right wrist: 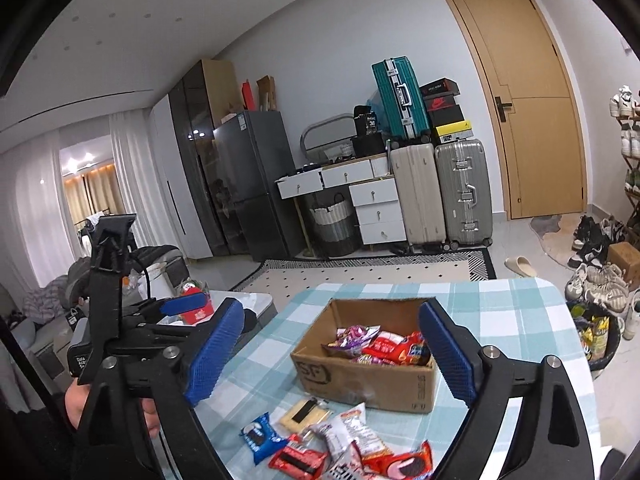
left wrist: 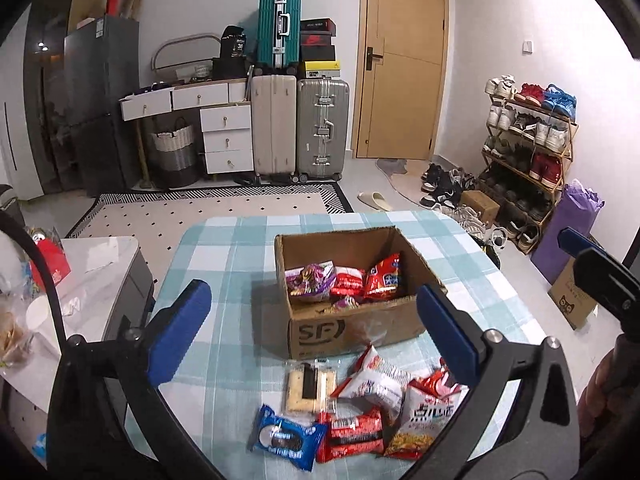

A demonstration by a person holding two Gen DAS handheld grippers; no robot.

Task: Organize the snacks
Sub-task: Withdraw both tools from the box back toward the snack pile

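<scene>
An open cardboard box [left wrist: 352, 332] [right wrist: 360, 384] stands on the table with the blue checked cloth [left wrist: 224, 264] [right wrist: 520, 320]. Inside lie a purple packet [left wrist: 310, 280] and red packets [left wrist: 382, 276]. In front of the box loose snacks lie in a heap: a blue cookie packet [left wrist: 286, 442] [right wrist: 258, 438], a red packet [left wrist: 352, 436], a clear cracker pack [left wrist: 310, 390] and a white-and-red bag [left wrist: 424, 416]. My left gripper [left wrist: 312, 292] hovers open above the heap, holding nothing. My right gripper [right wrist: 330, 308] is open too, with nothing between its pads.
A low white side table [left wrist: 104, 264] with clutter stands left of the table. Behind it are suitcases [left wrist: 320, 128], a drawer unit and a door. A shoe rack [left wrist: 528, 148], a purple bag [left wrist: 568, 224] and a bin [right wrist: 596, 336] stand on the right.
</scene>
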